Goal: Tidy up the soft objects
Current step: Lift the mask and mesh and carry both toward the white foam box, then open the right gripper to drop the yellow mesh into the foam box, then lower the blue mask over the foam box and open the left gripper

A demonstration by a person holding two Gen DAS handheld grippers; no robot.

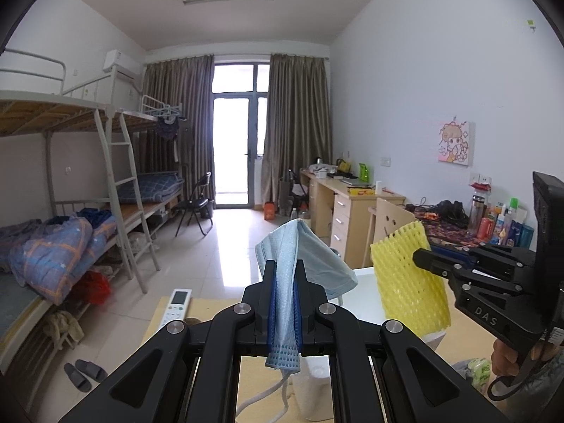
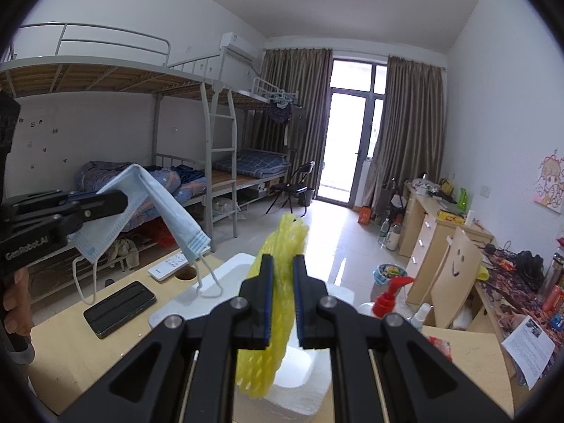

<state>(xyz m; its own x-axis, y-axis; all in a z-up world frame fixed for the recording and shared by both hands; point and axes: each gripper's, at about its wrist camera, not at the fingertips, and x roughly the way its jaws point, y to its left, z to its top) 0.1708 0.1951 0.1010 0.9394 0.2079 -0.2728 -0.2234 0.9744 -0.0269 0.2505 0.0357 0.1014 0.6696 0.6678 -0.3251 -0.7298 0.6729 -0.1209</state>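
Left tool (image 1: 284,275) clamps blue face mask (image 1: 310,257); right tool (image 2: 282,271) clamps yellow foam net (image 2: 278,303).

You have two grippers (image 2: 282,268) (image 1: 284,275), one blue face mask (image 2: 158,208), one yellow foam net (image 2: 275,299), one phone (image 2: 120,308), one remote (image 2: 169,264) and one white foam block (image 2: 299,384)
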